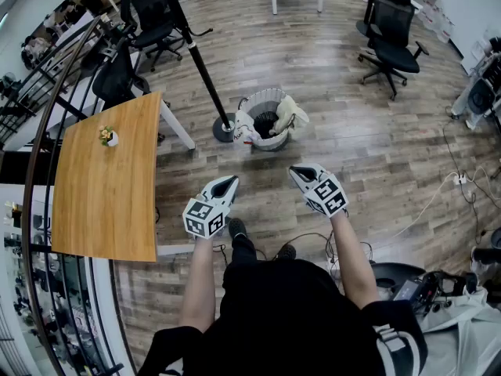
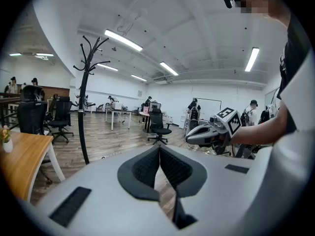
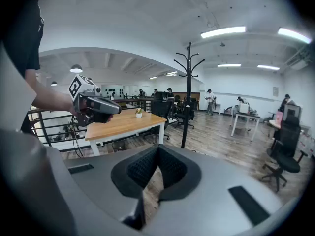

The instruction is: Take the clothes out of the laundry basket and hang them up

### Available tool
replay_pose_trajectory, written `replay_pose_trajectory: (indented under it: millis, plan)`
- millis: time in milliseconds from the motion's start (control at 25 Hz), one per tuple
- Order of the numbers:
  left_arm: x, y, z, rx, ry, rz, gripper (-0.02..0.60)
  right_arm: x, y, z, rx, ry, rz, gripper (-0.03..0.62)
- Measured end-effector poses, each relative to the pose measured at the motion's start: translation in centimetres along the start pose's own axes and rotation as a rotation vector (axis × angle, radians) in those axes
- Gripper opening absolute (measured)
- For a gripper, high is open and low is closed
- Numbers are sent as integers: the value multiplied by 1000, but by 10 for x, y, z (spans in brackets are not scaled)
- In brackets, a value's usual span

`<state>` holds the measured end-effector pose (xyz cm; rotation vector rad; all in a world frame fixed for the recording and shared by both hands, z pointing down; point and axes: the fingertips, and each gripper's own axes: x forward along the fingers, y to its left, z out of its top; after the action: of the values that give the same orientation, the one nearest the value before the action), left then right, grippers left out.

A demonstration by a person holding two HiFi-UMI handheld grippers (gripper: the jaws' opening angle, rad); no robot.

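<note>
A white laundry basket (image 1: 255,104) stands on the wood floor ahead of me, with a cream garment (image 1: 291,113) draped over its right rim and dark cloth inside. Just left of it rises a black coat rack (image 1: 197,58), also in the left gripper view (image 2: 83,108) and the right gripper view (image 3: 186,100). My left gripper (image 1: 229,181) and right gripper (image 1: 298,171) hover side by side well short of the basket, both shut and empty. Their jaws meet in the left gripper view (image 2: 159,149) and the right gripper view (image 3: 157,149). The basket is out of both gripper views.
A wooden table (image 1: 106,182) with a small flower pot (image 1: 109,137) stands to my left, beside a black railing (image 1: 31,171). Black office chairs (image 1: 389,34) sit at the far right and far left. Cables (image 1: 438,194) trail over the floor at right.
</note>
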<state>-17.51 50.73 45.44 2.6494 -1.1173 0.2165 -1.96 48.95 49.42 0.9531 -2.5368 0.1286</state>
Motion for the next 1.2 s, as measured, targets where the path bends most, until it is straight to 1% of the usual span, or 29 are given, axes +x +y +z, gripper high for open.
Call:
replay_pose_trajectory:
  millis: [120,440,600,760,880,1040,1200]
  plan:
    - [0,5,-5,-5,3,5,21,6,3,-12,7,9,14,9]
    - [-1,-1,-4,-1,2,32,21,1,2,-15,8,4,32,9]
    - [0,-9,-8,10,2,44,21,-4,0,-20,11,2,24,9]
    - [-3,-11,-7,19,-20,64,21,-6,2,-26,21,2,19,9]
    - [-4,-12,-8,19,-13,65,21,-9,5,-26,17,-1,20,9]
    - [1,-10,-9,18,-4,88,24,-12,11,-25,30,-26,55,9]
    - [6,-12,-7,17,3,90,26,-15,11,-25,34,-37,61,58]
